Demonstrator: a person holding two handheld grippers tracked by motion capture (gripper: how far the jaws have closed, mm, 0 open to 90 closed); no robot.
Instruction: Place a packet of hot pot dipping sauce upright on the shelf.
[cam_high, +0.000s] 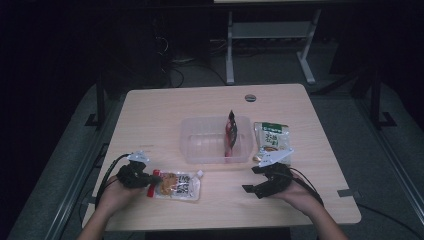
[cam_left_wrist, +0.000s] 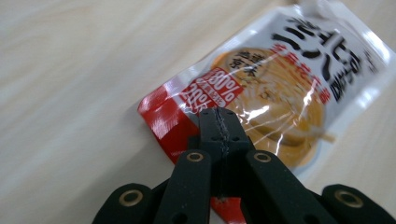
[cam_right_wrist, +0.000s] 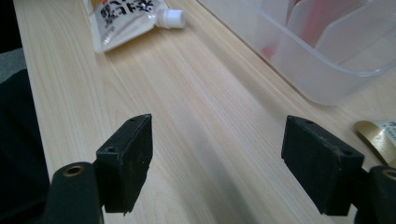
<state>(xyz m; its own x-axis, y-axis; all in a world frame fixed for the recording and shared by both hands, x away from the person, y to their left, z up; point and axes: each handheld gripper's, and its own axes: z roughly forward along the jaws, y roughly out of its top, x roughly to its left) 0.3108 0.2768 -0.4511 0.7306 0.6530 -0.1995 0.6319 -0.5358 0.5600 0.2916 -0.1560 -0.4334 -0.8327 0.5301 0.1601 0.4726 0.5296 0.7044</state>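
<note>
While one packet (cam_high: 231, 135) already stands in the bin (cam_high: 192, 150), my left gripper (cam_left_wrist: 218, 122) pinches the pouch (cam_left_wrist: 285, 79) (still on the counter (cam_high: 300, 200)); right gripper (cam_right_wrist: 217, 163) fingers are spread, and another packet (cam_high: 271, 137) waits.

Tub (cam_high: 192, 150) mid-table (cam_high: 150, 110). In tub, right end: 1 upright packet (cam_high: 230, 135). Right of tub: 1 flat packet (cam_high: 271, 136). Front-left of tub: spouted pouch (cam_high: 177, 185).

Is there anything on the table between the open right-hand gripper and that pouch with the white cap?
No. In the right gripper view, bare wood runs from the right gripper to the pouch. The high view agrees.
</note>
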